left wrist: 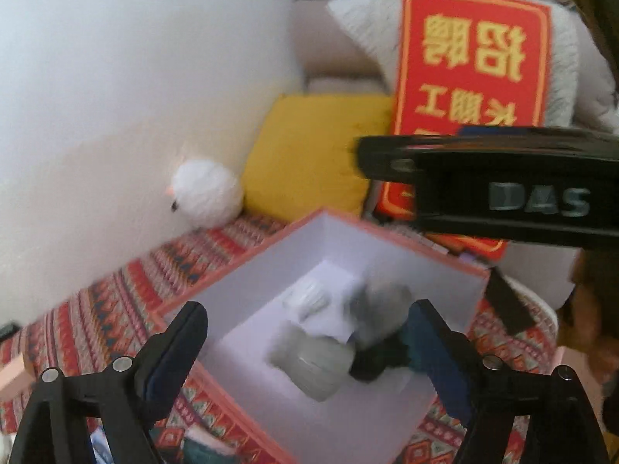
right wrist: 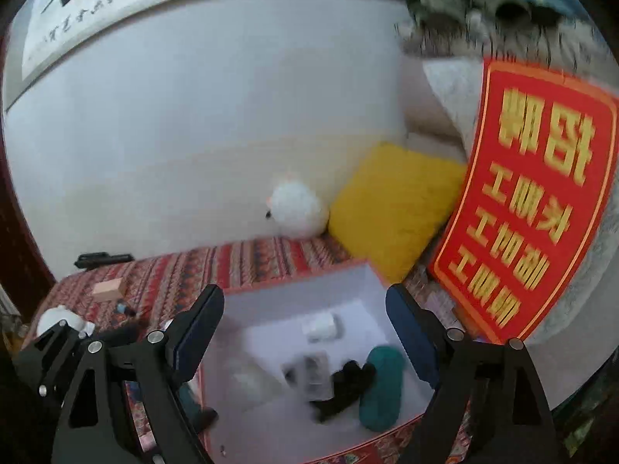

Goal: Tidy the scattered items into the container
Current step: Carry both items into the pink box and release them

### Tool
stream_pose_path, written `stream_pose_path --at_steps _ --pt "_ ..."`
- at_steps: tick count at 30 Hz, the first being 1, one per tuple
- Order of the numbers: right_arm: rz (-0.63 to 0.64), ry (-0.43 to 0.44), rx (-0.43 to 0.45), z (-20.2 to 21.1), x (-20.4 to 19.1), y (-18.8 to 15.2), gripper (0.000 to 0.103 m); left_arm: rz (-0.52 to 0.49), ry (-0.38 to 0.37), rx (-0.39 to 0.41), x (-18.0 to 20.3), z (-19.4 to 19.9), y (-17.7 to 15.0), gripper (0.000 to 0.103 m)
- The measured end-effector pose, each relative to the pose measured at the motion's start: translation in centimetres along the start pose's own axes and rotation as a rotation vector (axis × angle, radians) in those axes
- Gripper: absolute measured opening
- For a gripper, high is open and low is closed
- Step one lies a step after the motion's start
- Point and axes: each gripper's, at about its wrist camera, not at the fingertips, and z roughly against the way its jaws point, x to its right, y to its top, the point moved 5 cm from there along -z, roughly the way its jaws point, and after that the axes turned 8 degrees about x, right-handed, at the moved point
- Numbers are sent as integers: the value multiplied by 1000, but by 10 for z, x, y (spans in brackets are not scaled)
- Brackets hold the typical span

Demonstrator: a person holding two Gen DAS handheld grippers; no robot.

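The container (right wrist: 359, 274), a pink-edged box with a white inside, sits on the patterned bedspread (right wrist: 240, 263) near me, with a yellow cushion (right wrist: 390, 208) and a red sign (right wrist: 534, 208) just beyond its far right corner. I count several things already in it: a small white item (right wrist: 323, 326) toward the far side, a clear plastic piece (right wrist: 309, 377) in the middle, a black item (right wrist: 346, 384) beside it, and a teal roll (right wrist: 381, 384) along the right wall. Both views are blurred, so I cannot name these more closely.

My right hand-held gripper (right wrist: 305, 324) hangs over the box with its jaws wide apart and nothing between them. My left hand-held gripper (left wrist: 309, 342) is also spread open and empty, above the near left edge of the box.

I judge the task to be well along but not finished. Out on the bedspread, to the far left and well apart from the box, I see a small peach block (right wrist: 110, 288), a little dark item (right wrist: 125, 307) next to it, and a white rounded object (right wrist: 62, 319) behind my left rig. A fluffy white toy (right wrist: 298, 208) rests against the wall; whether it counts as scattered I cannot tell.
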Motion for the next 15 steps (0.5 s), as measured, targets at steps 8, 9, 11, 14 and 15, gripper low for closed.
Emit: stream_pose_path --at_steps 8,9,11,14,15 --pt "-47 118 -32 63 -30 -75 89 154 137 -45 -87 82 -94 91" --pt "-52 143 -45 72 -41 -87 89 183 169 -56 -103 102 -119 91" --pt "-55 194 -80 88 -67 -115 90 230 239 -81 -134 142 -166 91" --pt "-30 255 -158 92 -113 -159 91 278 358 -125 -172 192 -227 91" --pt "-17 274 -194 89 -129 -175 91 299 395 -141 -185 210 -247 91"
